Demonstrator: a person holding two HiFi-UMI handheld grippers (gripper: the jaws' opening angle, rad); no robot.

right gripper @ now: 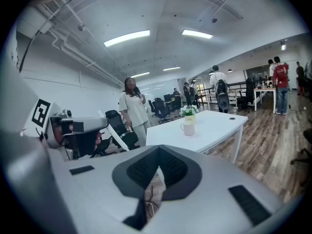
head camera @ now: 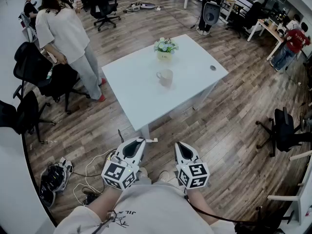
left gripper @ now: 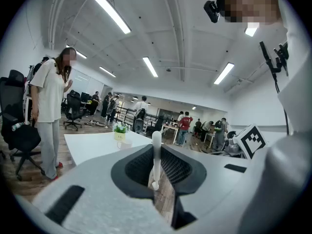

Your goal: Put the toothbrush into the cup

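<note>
My left hand-held gripper (head camera: 139,142) is clamped on the toothbrush (left gripper: 156,152). In the left gripper view the white toothbrush stands straight up between the two dark pads, with its round end pointing to 12 o'clock. In the head view a bit of it pokes out of the jaws toward 3 o'clock.

My right hand-held gripper (head camera: 180,146) holds nothing. Its jaws are together at the tips, and through the thin gap below them I see only the wood floor (head camera: 234,130) and a thin cable.

Both hand-held grippers are low, close to my body and side by side. Each one has a cube with black and white squares on it.

The white bench (head camera: 136,91) is at 12 o'clock from me, well away from both hand-held grippers. The cup (head camera: 165,77) stands upright near the middle of it, with its handle toward 9 o'clock. The toothbrush is not in the cup.

A small flower pot (head camera: 165,51) stands at 12 o'clock from the cup. It has a label, but the writing is too small to read.

A person (head camera: 68,33) in a light shirt stands at 10 o'clock from the bench. There are dark letters on my own shirt, but I cannot read them.
</note>
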